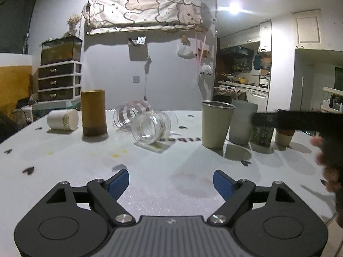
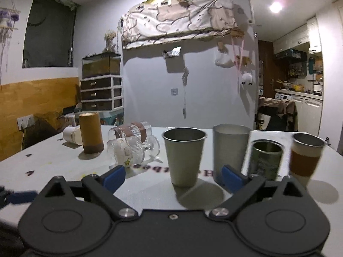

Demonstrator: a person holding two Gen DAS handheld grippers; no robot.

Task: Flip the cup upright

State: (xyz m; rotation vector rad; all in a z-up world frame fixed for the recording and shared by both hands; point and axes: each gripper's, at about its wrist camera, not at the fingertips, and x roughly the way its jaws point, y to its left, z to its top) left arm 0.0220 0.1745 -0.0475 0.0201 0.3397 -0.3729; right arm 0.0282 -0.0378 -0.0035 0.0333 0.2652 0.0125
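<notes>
Two clear glass cups lie on their sides mid-table: a near one (image 1: 151,129) (image 2: 128,151) with its mouth toward me, and a pink-banded one (image 1: 131,113) (image 2: 133,130) behind it. A white cup (image 1: 63,120) (image 2: 72,137) lies on its side at the far left. My left gripper (image 1: 171,182) is open and empty, well short of the glass cups. My right gripper (image 2: 173,176) is open and empty, just in front of an upright steel cup (image 2: 184,156) (image 1: 216,124). The right gripper's arm shows blurred at the right edge of the left wrist view (image 1: 300,120).
A tall brown cylinder (image 1: 94,113) (image 2: 91,136) stands upright at the left. Upright at the right stand a grey cup (image 2: 230,150) (image 1: 243,124), a green patterned can (image 2: 265,159) and a brown-sleeved cup (image 2: 304,157). The white table (image 1: 150,171) has small dark marks and printed letters.
</notes>
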